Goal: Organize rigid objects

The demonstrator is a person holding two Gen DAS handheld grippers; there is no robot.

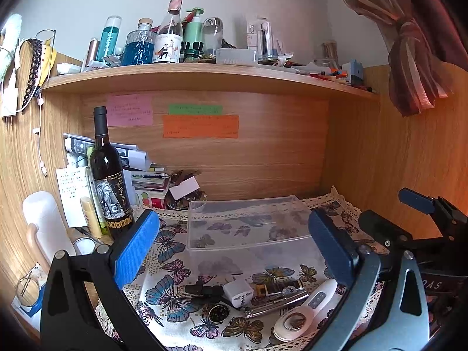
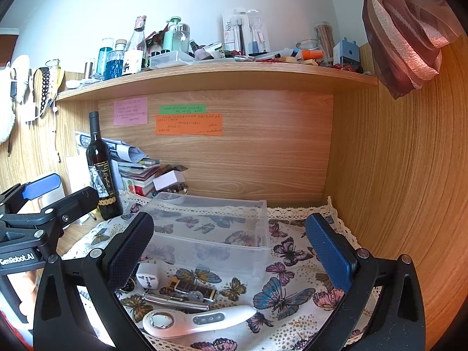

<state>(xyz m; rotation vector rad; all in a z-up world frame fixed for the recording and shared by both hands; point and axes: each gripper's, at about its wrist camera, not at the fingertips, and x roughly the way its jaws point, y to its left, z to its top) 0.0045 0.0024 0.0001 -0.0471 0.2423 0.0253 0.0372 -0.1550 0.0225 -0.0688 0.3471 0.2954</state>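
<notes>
A clear plastic bin [image 1: 248, 222] [image 2: 210, 228] sits empty on the butterfly cloth. In front of it lie a white plug adapter [image 1: 238, 292] [image 2: 147, 279], a black clip [image 1: 201, 291], a dark lighter with gold ends [image 1: 278, 288] [image 2: 193, 288], a metal corkscrew [image 1: 275, 304] [image 2: 175, 299], a small round tin [image 1: 218, 313] and a white handheld device [image 1: 307, 310] [image 2: 196, 320]. My left gripper [image 1: 234, 248] is open above them. My right gripper [image 2: 231, 251] is open too, and it shows at the right of the left wrist view [image 1: 415, 201].
A dark wine bottle [image 1: 108, 175] [image 2: 102, 169] stands at the left beside stacked books and papers [image 1: 146, 181]. A white tumbler [image 1: 44, 222] stands at the left edge. A crowded wooden shelf [image 1: 204, 76] hangs overhead. Wooden walls close the back and right.
</notes>
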